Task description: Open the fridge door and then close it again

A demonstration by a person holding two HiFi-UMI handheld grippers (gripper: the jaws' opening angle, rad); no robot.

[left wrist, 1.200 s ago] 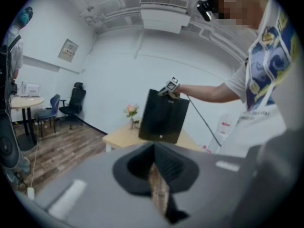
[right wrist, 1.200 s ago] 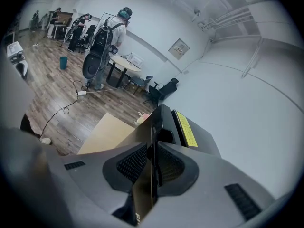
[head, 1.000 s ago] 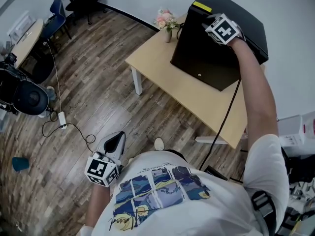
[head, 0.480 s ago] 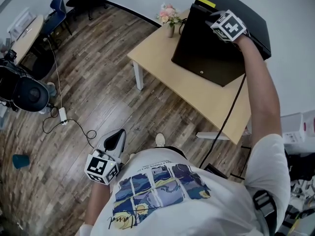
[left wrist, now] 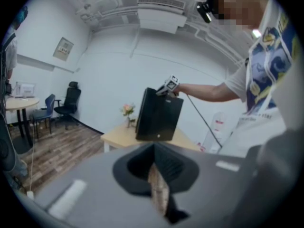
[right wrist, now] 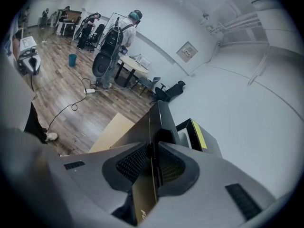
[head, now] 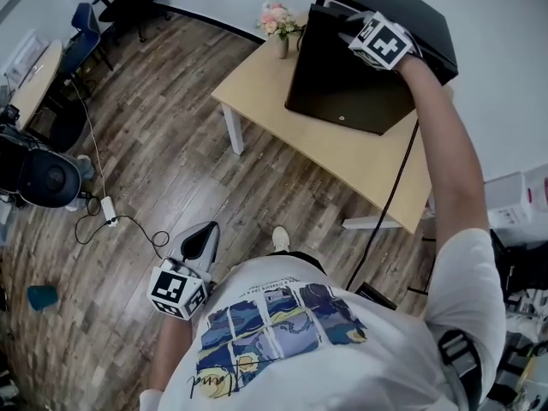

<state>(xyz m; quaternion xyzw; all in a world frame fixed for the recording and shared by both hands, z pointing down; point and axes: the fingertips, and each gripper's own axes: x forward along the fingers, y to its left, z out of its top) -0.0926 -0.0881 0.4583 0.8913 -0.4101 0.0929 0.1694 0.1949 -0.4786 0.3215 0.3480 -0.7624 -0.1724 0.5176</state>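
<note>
Clamping fridge door point(head: 342, 84) top edge: right gripper point(right wrist: 151, 152) | left gripper point(left wrist: 155, 175): jaws together

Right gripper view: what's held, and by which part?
The right tongs grip the fridge door by its top edge. The left tongs are shut on nothing.

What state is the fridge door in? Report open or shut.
Open, partway. The right gripper clamps the fridge door by its top edge, and a gap separates it from the fridge body, exposing a yellow strip.
</note>
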